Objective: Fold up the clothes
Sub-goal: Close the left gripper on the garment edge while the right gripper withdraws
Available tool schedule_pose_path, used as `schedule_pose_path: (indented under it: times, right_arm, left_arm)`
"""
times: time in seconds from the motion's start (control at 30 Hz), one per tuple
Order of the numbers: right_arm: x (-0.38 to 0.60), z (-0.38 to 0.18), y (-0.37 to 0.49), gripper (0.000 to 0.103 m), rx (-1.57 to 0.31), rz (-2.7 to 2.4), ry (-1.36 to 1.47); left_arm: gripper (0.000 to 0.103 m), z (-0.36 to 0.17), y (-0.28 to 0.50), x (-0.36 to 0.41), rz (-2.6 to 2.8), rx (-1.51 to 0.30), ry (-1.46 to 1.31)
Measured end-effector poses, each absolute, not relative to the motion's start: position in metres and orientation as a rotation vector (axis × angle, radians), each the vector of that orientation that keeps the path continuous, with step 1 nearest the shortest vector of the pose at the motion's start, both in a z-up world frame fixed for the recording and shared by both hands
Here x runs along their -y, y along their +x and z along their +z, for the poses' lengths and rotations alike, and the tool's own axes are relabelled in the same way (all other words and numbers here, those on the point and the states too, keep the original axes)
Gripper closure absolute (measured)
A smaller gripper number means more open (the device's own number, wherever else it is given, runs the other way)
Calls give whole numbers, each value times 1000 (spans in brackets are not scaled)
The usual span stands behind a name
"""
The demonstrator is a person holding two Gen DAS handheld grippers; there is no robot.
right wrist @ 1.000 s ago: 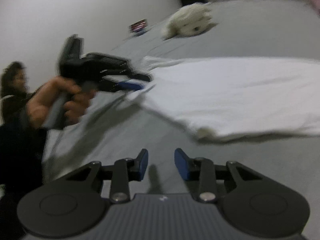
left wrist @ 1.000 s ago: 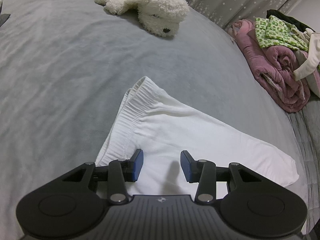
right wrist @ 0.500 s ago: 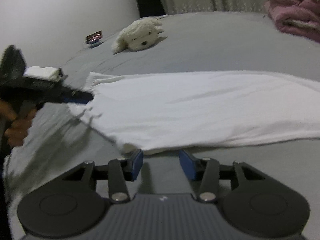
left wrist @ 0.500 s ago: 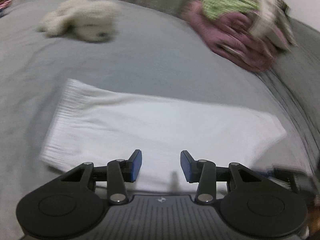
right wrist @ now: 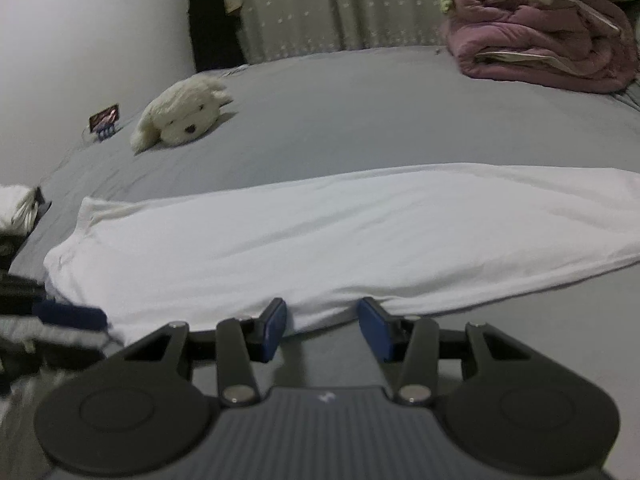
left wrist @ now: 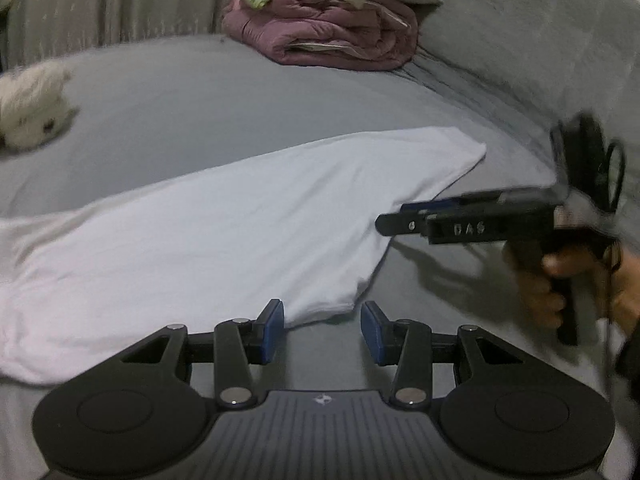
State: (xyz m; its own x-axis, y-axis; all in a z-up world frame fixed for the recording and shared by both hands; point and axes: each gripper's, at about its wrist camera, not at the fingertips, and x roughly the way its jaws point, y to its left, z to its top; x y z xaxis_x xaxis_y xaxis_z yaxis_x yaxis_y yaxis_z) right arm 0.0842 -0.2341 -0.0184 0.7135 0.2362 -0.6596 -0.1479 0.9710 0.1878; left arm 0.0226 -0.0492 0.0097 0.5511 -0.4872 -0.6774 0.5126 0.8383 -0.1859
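Note:
A white garment (left wrist: 224,224) lies folded lengthwise on the grey bed; it also shows in the right wrist view (right wrist: 320,236). My left gripper (left wrist: 322,332) is open and empty, low over the bed at the garment's near corner. My right gripper (right wrist: 322,328) is open and empty, its fingers just at the garment's near long edge. The right gripper also shows from the side in the left wrist view (left wrist: 472,224), held in a hand. The left gripper's blurred blue finger (right wrist: 68,314) shows at the left edge of the right wrist view.
A white plush dog (right wrist: 182,114) lies on the far side of the bed (right wrist: 360,112). A rolled mauve quilt (right wrist: 536,44) with clothes on top sits at the far right. A small card (right wrist: 105,117) lies near the wall. A white bundle (right wrist: 16,206) sits at the left edge.
My left gripper has swung right along the garment, from the waistband end to the hem corner. My right gripper has moved up to the garment's near edge. Both stay open.

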Motion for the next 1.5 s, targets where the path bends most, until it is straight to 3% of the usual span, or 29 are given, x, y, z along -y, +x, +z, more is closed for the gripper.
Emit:
schedule_pose_path:
  times: [0.27, 0.33, 0.4, 0.5, 0.63, 0.73, 0.93, 1.13, 1.27, 1.5]
  right_arm:
    - [238, -17, 82, 58, -767, 204, 132]
    - [240, -14, 77, 56, -790, 226, 109]
    - [240, -12, 71, 55, -815, 257, 73]
    - [235, -13, 63, 55, -831, 280, 2]
    - [226, -15, 65, 58, -813, 270, -5]
    - [218, -17, 69, 66, -792, 244, -5]
    - [223, -13, 74, 67, -796, 262, 141]
    - [194, -8, 66, 67, -760, 362, 77]
    - [186, -6, 67, 78, -740, 423, 71]
    - [201, -12, 83, 78, -765, 425, 157]
  left_arm:
    - [63, 4, 26, 73, -605, -734, 110]
    - [75, -1, 31, 77, -584, -752, 127]
    - [93, 0, 36, 76, -576, -767, 87]
    - [98, 5, 45, 67, -595, -795, -10]
    - [100, 2, 54, 53, -570, -835, -118]
    - [100, 1, 56, 48, -555, -848, -162]
    - [100, 6, 57, 43, -556, -841, -239]
    - [100, 4, 61, 40, -538, -849, -271]
    - [100, 6, 61, 39, -548, -848, -288]
    - [100, 5, 65, 39, -553, -861, -294]
